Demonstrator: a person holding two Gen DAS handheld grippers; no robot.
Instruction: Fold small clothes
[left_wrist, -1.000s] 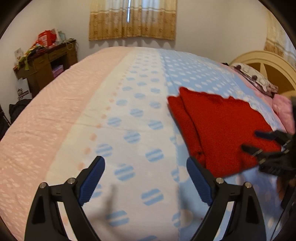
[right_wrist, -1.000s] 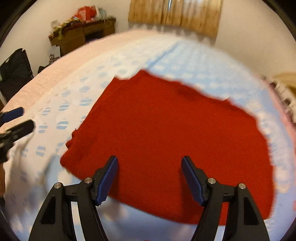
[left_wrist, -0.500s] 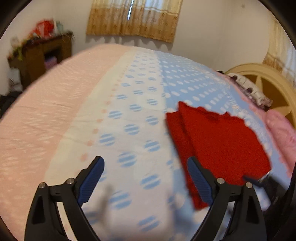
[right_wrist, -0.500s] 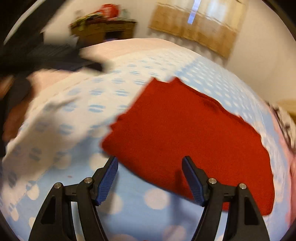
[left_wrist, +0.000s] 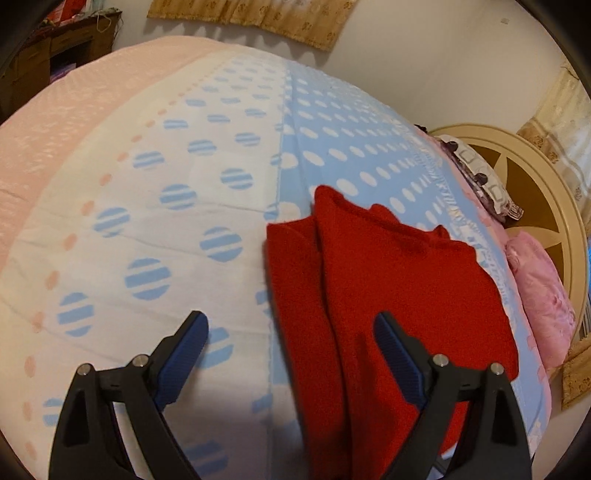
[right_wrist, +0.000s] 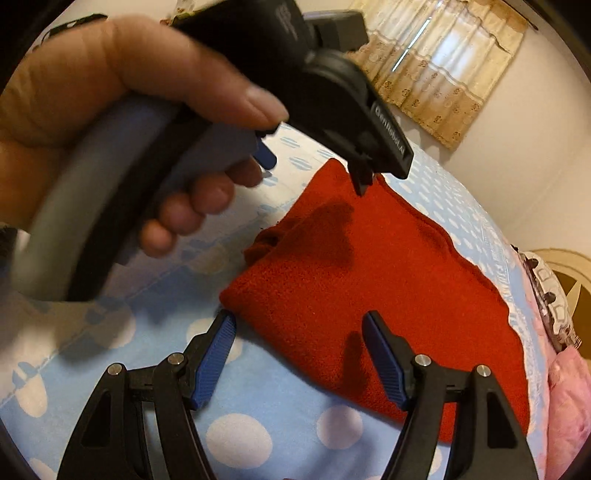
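Both sets of jaws stand wide apart with nothing held. At the bottom of the left wrist view, the left gripper (left_wrist: 291, 354) hangs over the near end of the red garment (left_wrist: 388, 302), one blue ribbed pad over the spotted sheet, the other over red cloth; neither presses down. At the bottom of the right wrist view, the right gripper (right_wrist: 299, 354) straddles the garment's near corner, its left pad just off the cloth edge. Judgement: both tools are lined up on the near edge, ready to take it for a further fold.

Task item: the garment lies flat on the bed cover (left_wrist: 184, 229), centre to right in both views. It appears already doubled, since a narrower strip shows along its left side in the left wrist view. Material looks thick and fleecy, with a matt nap and soft rounded edges; likely limp and slow to crease.

Upper left of the right wrist view: a person's hand (right_wrist: 110, 110) grips the left tool's grey handle.

Beyond: cover in pink, white and pale blue bands with spots, lightly wrinkled. Far right: pink pillow (left_wrist: 543, 299) and a cream round headboard (left_wrist: 554, 192). Top: patterned curtain (right_wrist: 443, 74).
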